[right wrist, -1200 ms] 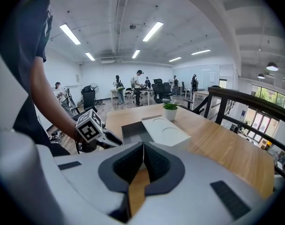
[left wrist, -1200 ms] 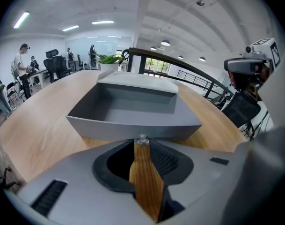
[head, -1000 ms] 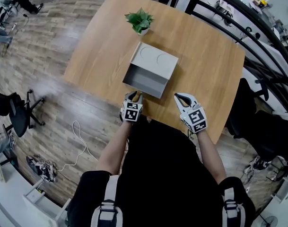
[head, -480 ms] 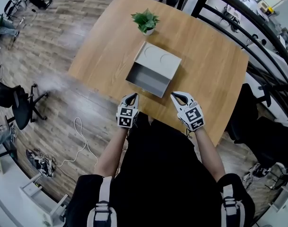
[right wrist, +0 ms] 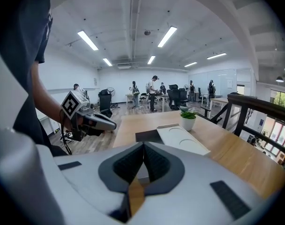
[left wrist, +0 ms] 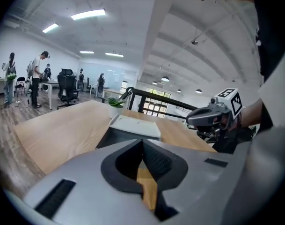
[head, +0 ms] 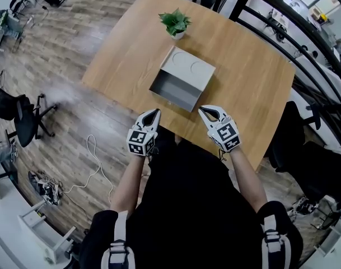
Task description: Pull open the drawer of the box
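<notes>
drawer stands pulled open from the grey box.

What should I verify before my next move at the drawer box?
1. Drawer stands out of the box, toward the person: ok.
2. Jaws of the left gripper together, nothing between: ok.
3. Jaws of the right gripper together, nothing between: ok.
4. Both grippers clear of the drawer front: ok.
5. Potted plant upright, apart from the box: ok.
6. Drawer at full travel: cannot tell.
</notes>
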A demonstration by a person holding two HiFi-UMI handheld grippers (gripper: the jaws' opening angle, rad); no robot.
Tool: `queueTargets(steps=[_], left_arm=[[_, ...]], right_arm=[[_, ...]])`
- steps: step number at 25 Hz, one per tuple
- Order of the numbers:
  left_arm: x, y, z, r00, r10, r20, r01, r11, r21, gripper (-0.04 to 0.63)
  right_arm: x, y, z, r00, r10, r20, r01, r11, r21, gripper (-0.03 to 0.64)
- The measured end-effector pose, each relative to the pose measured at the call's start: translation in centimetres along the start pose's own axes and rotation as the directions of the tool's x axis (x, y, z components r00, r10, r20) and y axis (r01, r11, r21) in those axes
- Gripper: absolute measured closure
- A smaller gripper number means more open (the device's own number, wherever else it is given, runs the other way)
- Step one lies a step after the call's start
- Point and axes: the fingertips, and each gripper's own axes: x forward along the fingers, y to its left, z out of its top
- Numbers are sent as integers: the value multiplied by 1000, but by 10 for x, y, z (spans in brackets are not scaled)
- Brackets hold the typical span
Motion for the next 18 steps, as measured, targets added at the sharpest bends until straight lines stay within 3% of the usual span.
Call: queueTargets(steps=[10,18], left_arm=[[-18,-19,21,996,3,88,-2,1000,-11,572],[-25,-28,15,997,31,75,-28,999,-30,572]], right_arm=[[-7,14,2,999,38,7,-38,999,-22,592],[-15,9,-2,999,50,12,-49,999,-19,592]])
